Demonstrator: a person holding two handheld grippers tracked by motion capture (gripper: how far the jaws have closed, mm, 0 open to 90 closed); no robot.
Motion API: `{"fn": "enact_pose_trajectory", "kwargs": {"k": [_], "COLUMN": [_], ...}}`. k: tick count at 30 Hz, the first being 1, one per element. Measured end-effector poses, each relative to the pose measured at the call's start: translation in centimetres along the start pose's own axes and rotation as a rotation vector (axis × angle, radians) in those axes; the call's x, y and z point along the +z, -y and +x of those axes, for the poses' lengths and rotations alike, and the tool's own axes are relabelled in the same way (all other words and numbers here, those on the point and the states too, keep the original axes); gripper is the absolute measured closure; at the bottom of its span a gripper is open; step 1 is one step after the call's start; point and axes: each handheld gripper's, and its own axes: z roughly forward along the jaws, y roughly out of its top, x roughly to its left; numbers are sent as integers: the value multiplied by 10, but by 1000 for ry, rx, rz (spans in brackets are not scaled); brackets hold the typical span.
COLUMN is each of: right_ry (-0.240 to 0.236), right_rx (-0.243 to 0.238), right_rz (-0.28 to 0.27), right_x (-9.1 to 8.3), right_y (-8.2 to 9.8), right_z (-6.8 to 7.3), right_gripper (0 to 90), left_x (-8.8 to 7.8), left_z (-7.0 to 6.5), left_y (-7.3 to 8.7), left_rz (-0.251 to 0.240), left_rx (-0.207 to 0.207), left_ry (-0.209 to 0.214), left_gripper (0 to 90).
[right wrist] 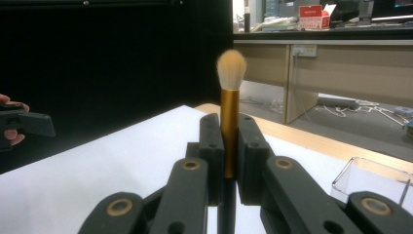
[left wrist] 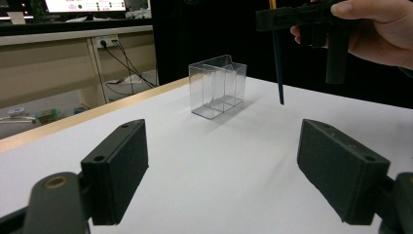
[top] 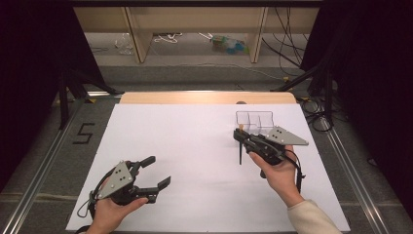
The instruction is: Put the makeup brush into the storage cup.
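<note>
Gold-ferruled, pale-bristled brush (right wrist: 230, 112) upright

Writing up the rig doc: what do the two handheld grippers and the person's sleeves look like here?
Both are black, with linked arms on brass-coloured pivots. The left gripper has flat rectangular claw pads with screw holes. Each carries a grey three-cornered plate with small holes and trails a black cable. The right gripper is alike. A cream sleeve covers the right forearm.

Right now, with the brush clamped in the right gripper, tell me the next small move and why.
Probably carry the right gripper a little forward, over the clear plastic divided box. It is shut on the gold-ferruled makeup brush, bristles up and dark handle hanging above the white table sheet, just short of the box. The left gripper rests open, holding nothing.
</note>
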Motion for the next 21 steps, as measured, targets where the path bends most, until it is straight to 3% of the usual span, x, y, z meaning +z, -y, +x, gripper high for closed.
{"fn": "enact_pose_trajectory", "kwargs": {"k": [10,21], "right_ry": [29,42], "right_rx": [0,10], "right_rz": [-26,-15], "right_x": [-1,-3], "right_y": [-3,-5], "right_z": [-6,-11], "right_gripper": [841,842], "left_x": [0,0], "left_z": [0,0], "left_y": [0,0], "left_rz": [-1,-2], "left_rx": [-1,1], "left_ry": [1,2], "left_gripper": [189,189]}}
